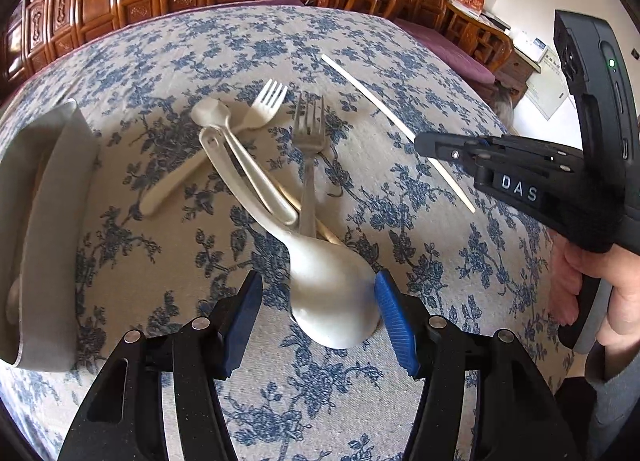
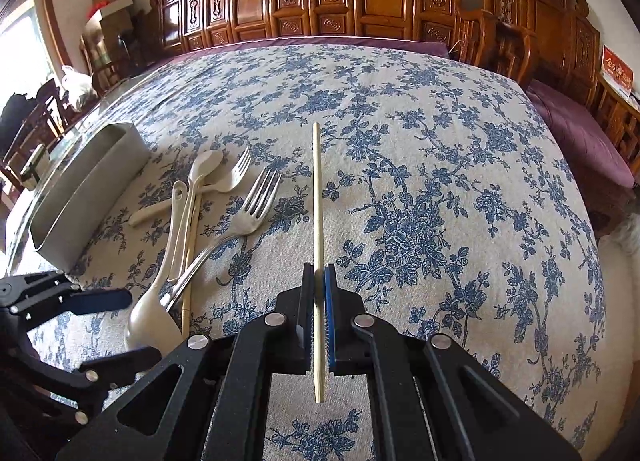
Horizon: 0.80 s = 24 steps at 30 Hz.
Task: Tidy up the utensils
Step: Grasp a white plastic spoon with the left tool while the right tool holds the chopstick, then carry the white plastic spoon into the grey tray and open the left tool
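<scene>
I am clamping my right gripper (image 2: 319,289) on one chopstick (image 2: 317,197) while holding my left gripper (image 1: 318,301) open around the big spoon's bowl (image 1: 334,301), with the forks (image 1: 310,129) and small spoon (image 1: 210,111) lying outside the grey box (image 2: 86,181).

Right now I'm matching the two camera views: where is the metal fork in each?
Left wrist view: metal fork is upper centre, prongs pointing away.
Right wrist view: metal fork is left of centre, slanting.
Shared landmark: the big cream spoon over the fork's handle.
</scene>
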Tool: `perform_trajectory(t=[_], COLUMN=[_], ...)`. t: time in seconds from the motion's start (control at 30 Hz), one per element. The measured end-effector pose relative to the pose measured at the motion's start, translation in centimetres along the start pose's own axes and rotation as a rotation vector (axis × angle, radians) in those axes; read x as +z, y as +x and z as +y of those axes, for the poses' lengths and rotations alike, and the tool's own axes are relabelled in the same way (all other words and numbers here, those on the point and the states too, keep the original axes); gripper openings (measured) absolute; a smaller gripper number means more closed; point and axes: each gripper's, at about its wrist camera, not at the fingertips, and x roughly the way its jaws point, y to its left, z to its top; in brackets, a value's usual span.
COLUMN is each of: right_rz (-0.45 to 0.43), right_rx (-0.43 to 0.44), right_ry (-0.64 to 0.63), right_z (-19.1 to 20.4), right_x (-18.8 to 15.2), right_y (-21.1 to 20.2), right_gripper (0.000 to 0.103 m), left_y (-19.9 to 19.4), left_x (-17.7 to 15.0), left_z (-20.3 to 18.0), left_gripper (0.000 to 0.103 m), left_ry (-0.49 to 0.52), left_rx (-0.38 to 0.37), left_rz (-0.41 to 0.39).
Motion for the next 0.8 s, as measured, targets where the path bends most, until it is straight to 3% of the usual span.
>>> perform_trajectory(t=[0.13, 0.2, 0.43, 0.53, 0.6, 0.8], right_rz=[-0.009, -0.01, -0.008, -0.007, -0.003, 0.009], right_rx=[0.007, 0.008, 0.025, 0.031, 0.034, 0.028], right_ry=[0.0, 0.0, 0.009, 0.004, 0.003, -0.004], right_z=[0.1, 0.2, 0.5, 1.1, 1.4, 2.0], right_x=[0.1, 0.1, 0.3, 0.2, 0.2, 0.0], right_y=[-0.3, -0.3, -0.4, -0.4, -0.3, 0.1], right_gripper=[0.006, 0.006, 0.006, 0.006, 0.006, 0.006], left_y=[0.4, 0.4, -1.0, -2.2, -2.7, -3.5], left_x=[-0.3, -0.5, -0.7, -0.8, -0.9, -1.5], left_z=[-0.5, -0.7, -0.4, -0.2, -0.1, -0.1], left_gripper=[0.054, 0.046, 0.036, 0.027, 0.007, 0.005], left_ry=[0.007, 0.006, -0.025, -0.035, -0.038, -0.033], left_rx=[0.005, -0.008, -0.044, -0.06, -0.076, -0.058], left_rz=[0.001, 0.002, -0.011, -0.03, -0.028, -0.023])
